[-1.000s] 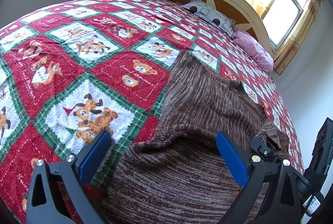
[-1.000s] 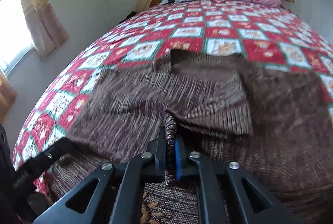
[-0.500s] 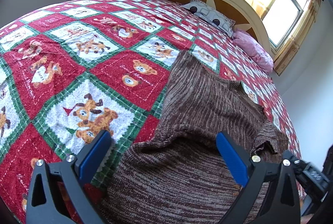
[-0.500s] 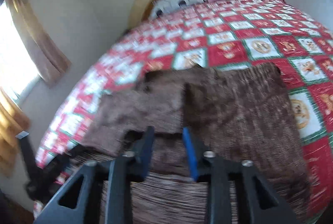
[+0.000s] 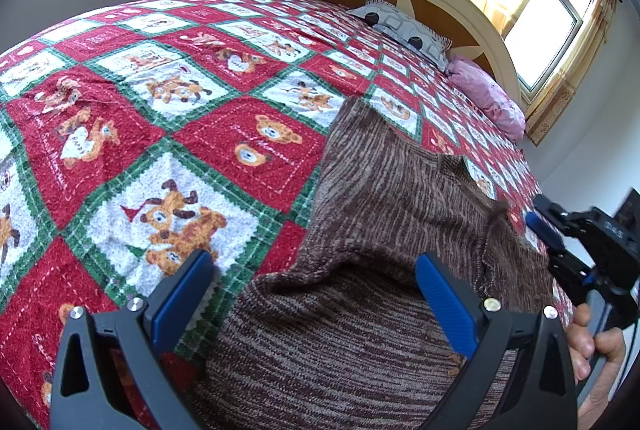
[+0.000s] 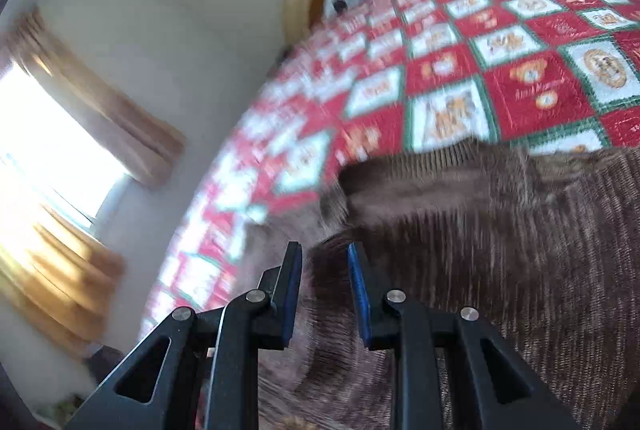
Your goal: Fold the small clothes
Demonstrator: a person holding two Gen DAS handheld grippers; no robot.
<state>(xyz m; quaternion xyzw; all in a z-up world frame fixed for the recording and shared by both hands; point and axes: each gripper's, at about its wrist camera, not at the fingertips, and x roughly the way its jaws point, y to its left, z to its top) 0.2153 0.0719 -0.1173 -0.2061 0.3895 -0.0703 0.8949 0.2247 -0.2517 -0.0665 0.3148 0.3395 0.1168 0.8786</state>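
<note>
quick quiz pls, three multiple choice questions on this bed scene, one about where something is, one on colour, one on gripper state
1. Where does the brown sweater lie?
A. on the quilt
B. on the pillows
C. on the floor

2. What colour are the pads of the left gripper?
A. red
B. blue
C. yellow

3. How is the right gripper?
A. shut on the sweater
B. shut on a pillow
C. open, holding nothing

Answers:
1 A, the knit is spread over the red, white and green quilt, short of the pink pillow.
2 B, both pads are blue.
3 C, its fingers stand apart with nothing between them.
</note>
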